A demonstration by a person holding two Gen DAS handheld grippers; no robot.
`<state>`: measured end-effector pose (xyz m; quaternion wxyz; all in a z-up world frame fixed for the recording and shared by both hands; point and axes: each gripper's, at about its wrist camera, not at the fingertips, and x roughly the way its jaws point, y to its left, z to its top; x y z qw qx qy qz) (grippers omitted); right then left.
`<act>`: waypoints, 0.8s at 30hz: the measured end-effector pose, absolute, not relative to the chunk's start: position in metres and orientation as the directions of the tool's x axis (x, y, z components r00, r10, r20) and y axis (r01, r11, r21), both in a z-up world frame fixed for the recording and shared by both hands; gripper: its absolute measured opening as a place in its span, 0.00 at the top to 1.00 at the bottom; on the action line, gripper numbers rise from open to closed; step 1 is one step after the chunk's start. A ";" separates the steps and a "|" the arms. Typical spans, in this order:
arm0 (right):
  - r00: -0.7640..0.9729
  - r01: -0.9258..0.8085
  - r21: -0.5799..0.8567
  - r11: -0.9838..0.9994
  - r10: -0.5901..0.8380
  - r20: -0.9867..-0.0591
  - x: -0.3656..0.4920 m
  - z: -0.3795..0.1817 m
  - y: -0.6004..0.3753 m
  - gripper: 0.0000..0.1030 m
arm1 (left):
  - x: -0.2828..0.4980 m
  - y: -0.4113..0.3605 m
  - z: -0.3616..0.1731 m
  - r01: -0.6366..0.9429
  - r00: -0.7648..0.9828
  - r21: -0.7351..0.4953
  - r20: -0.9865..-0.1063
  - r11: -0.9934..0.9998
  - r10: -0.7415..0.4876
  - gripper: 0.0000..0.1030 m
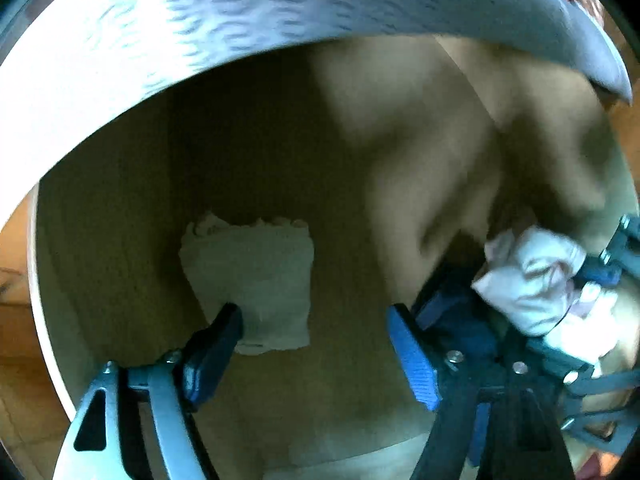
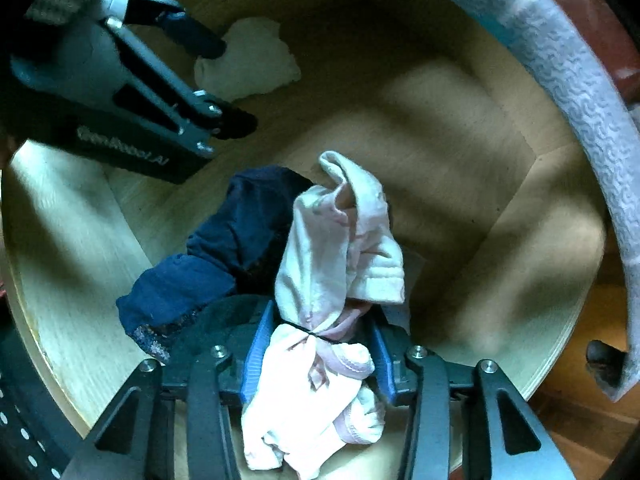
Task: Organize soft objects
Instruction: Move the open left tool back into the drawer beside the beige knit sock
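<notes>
A folded white cloth (image 1: 256,280) lies flat on the bottom of a light wooden box (image 1: 352,380). My left gripper (image 1: 316,320) hangs open just over the cloth's near edge, its left fingertip at the cloth and nothing between the pads. In the right wrist view the left gripper (image 2: 228,86) stands at the far left by the white cloth (image 2: 248,60). My right gripper (image 2: 320,346) is shut on a crumpled pink and white garment (image 2: 340,248), which spills out above and below the blue pads. A dark navy garment (image 2: 224,248) lies against it on the left.
The wooden box's walls (image 2: 500,208) close in on all sides. A grey textured band (image 2: 568,72) curves over the box's far edge, also across the top of the left wrist view (image 1: 200,20). Orange-brown floor (image 2: 592,412) shows outside the box.
</notes>
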<state>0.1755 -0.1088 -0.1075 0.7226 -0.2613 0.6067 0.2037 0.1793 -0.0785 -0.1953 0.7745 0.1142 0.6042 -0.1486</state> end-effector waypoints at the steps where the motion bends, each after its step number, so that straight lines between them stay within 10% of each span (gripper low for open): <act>1: 0.172 -0.613 -0.125 0.780 -0.022 -0.985 0.178 -0.108 -0.109 0.56 | 0.179 -0.078 -0.194 0.363 0.226 -0.017 -0.968 0.932 -0.105 0.24; 24: 0.284 -0.428 0.068 0.901 0.206 -0.936 0.210 -0.069 -0.143 0.63 | 0.178 -0.068 -0.195 0.371 0.217 -0.090 -0.959 0.924 -0.180 0.22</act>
